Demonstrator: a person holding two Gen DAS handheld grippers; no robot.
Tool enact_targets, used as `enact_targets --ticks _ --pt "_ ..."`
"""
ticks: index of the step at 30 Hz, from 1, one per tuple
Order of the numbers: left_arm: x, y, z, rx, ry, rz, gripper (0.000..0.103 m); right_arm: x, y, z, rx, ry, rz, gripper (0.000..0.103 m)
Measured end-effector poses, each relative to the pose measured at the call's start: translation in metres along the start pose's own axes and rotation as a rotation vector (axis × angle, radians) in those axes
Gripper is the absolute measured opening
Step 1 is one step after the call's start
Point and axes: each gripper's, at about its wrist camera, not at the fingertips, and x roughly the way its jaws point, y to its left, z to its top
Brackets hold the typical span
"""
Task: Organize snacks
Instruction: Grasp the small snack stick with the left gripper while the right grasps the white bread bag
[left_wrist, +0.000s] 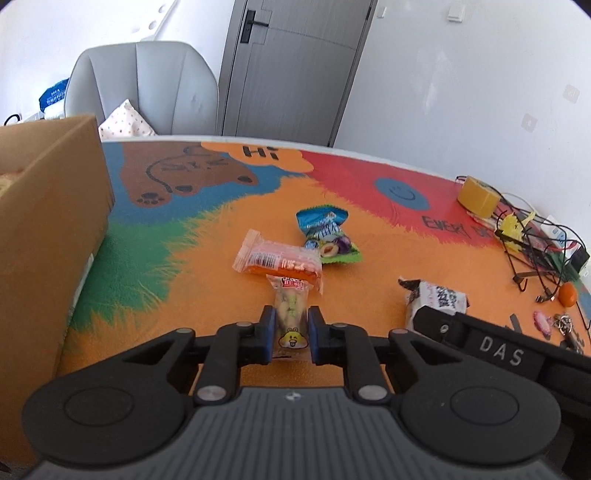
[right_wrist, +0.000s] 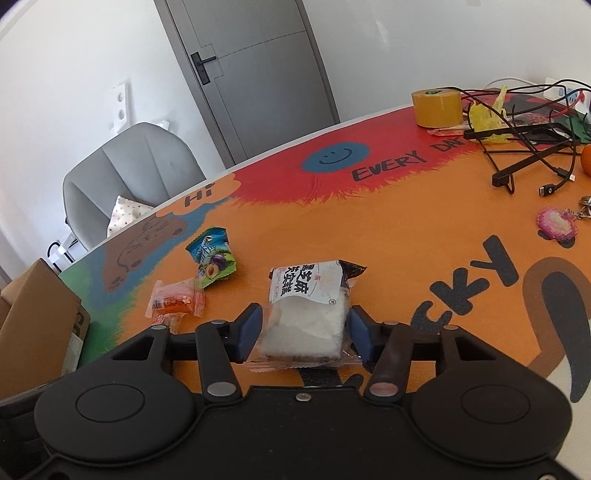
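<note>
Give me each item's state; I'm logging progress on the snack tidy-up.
left gripper: shut on the clear snack pack.
right gripper: straddling the white cake pack, whether its pads press is unclear.
orange wafer pack: lying on the table.
plum candy bag: lying loose.
cardboard box: open.
door: closed.

1. The table (right_wrist: 388, 229) wears a bright cartoon cover.
2. A clear snack packet (left_wrist: 290, 317) lies between the left fingers (left_wrist: 267, 332).
3. A white cake packet (right_wrist: 310, 310) lies between the right fingers (right_wrist: 249, 330).
4. Beyond the fingers lie an orange packet (left_wrist: 279, 260) and a plum packet (left_wrist: 328, 236).
5. A cardboard box (left_wrist: 44, 221) stands to their left.
</note>
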Motion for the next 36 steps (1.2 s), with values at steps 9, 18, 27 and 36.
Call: enact_targets --ticks 9,18,27,36 --pt "-0.018 0.017 0.013 -0.043 -0.065 0.011 0.017 0.011 0.024 0.004 -0.086 -0.012 -0.040 0.079" --pt "-0.027 0.029 0.016 -0.067 -0.088 0.012 0.017 0.008 0.031 -0.002 -0.122 -0.007 -0.045 0.048" --pt "-0.046 0.029 0.017 -0.068 -0.128 0.001 0.017 -0.015 0.030 0.000 -0.077 -0.052 0.002 0.047" --pt "-0.072 0.029 0.020 -0.065 -0.181 -0.011 0.017 -0.045 0.037 0.002 -0.057 -0.111 0.055 0.047"
